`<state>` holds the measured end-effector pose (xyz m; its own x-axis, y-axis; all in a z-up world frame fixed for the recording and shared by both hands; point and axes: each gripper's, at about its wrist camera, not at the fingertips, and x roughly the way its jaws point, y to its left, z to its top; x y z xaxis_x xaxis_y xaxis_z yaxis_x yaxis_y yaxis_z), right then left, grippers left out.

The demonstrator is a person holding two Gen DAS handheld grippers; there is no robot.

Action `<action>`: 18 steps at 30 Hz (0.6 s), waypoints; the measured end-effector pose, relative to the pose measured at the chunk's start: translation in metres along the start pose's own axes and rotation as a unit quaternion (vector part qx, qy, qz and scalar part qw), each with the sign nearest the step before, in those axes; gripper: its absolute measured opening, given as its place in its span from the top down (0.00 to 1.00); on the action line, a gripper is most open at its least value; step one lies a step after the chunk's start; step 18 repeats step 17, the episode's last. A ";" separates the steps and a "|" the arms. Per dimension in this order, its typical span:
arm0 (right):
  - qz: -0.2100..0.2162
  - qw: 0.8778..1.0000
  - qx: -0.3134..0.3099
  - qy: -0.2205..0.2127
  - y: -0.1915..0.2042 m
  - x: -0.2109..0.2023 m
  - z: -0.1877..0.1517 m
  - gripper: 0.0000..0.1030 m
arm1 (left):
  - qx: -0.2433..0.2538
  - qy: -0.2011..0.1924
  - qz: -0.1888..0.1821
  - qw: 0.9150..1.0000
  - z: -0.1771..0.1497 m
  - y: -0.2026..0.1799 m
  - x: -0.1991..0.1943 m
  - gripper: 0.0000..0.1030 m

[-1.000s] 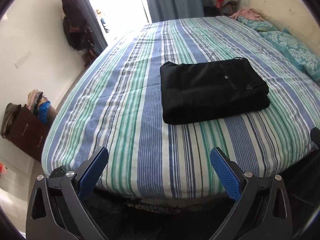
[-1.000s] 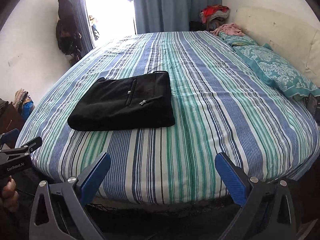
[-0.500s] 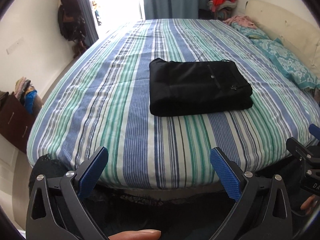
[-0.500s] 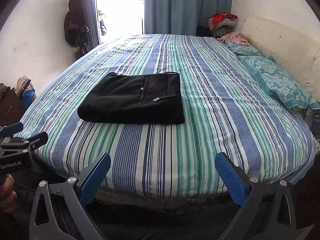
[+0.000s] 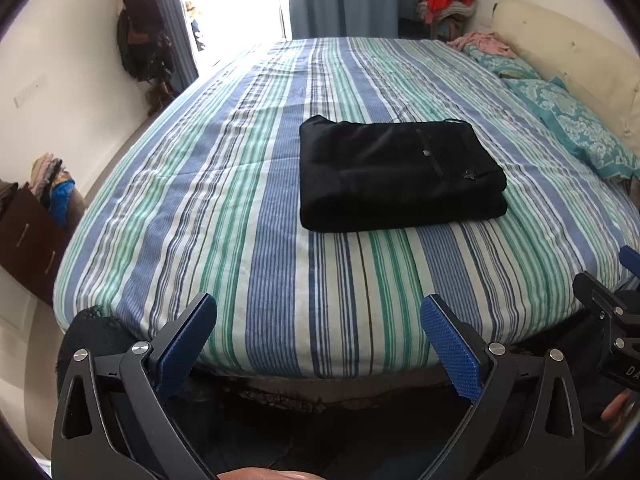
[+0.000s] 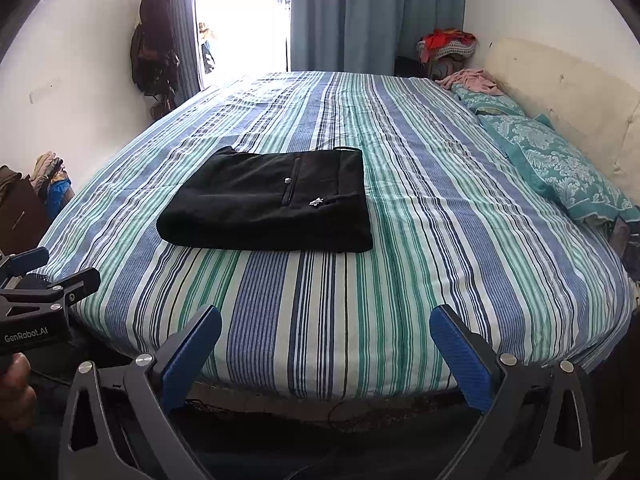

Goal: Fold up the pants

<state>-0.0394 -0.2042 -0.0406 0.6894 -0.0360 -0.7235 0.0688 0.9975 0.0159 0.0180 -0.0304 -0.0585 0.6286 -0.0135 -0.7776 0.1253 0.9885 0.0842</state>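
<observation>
Two grippers hang at the near edge of the bed, both held apart from anything on it. Over on the left wall a dark bundle of clothes or bags (image 6: 154,44) hangs beside the bright doorway, and lower down a brown cabinet (image 5: 28,240) carries a heap of laundry. The left gripper (image 5: 318,342) has its blue-padded jaws spread wide with nothing between them, aimed across the striped bedspread (image 5: 248,216). The black pants (image 5: 398,172) lie folded into a neat rectangle on the bed, toward the near side, well clear of both tools; a small button and a pale tag show on the top layer. The right gripper (image 6: 326,354) also has its jaws wide apart and empty, pointing at the same spread. Farther right, teal patterned pillows (image 6: 556,168) rest against a cream headboard (image 6: 560,84), with a pink garment (image 6: 470,80) at the far end and a red-topped pile of clothes (image 6: 446,46) in the corner by the blue curtain (image 6: 376,12).
</observation>
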 end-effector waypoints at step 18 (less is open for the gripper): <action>0.002 1.000 -0.007 -0.003 0.005 0.001 0.000 0.00 | -0.001 -0.008 0.003 1.000 -0.001 0.001 -0.001 0.01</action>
